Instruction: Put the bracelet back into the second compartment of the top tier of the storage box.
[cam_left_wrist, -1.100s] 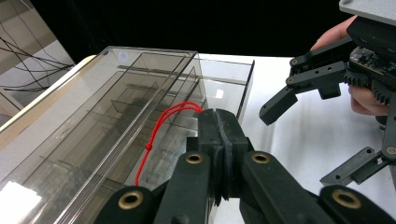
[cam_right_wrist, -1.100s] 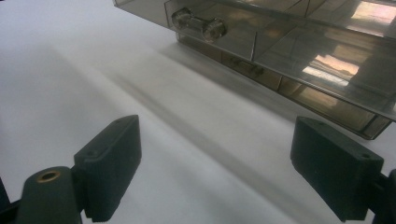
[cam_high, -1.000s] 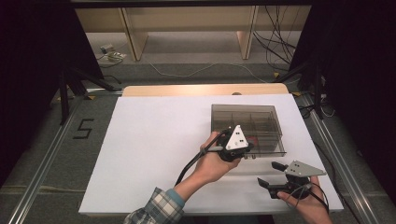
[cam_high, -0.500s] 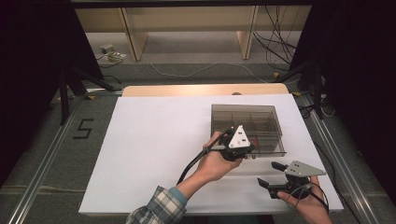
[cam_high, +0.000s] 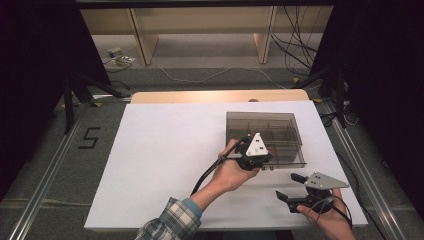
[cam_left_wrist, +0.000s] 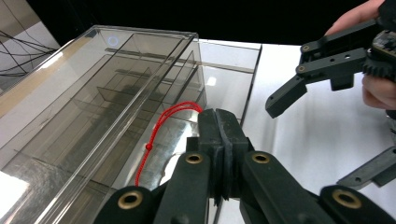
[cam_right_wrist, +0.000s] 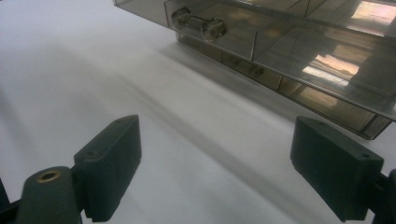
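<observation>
Setting: laboratory recording bay | white table (cam_high: 165, 165) between floor rails (cam_high: 45, 185) | taped number 5 (cam_high: 89, 138) on grey carpet | loose cables (cam_high: 295, 55) | dark curtains (cam_high: 30, 60)

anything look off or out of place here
One thing: a red cord loops from the shut left claw over the open front drawer of the clear organizer box. Nothing looks spilled or damaged; the right claw waits open on the table.

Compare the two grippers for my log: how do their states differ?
The left black two-finger gripper is shut on a thin red cord at the smoky clear plastic drawer box. The right black two-finger gripper is open, empty, over the white tabletop. Both are hand-held.
</observation>
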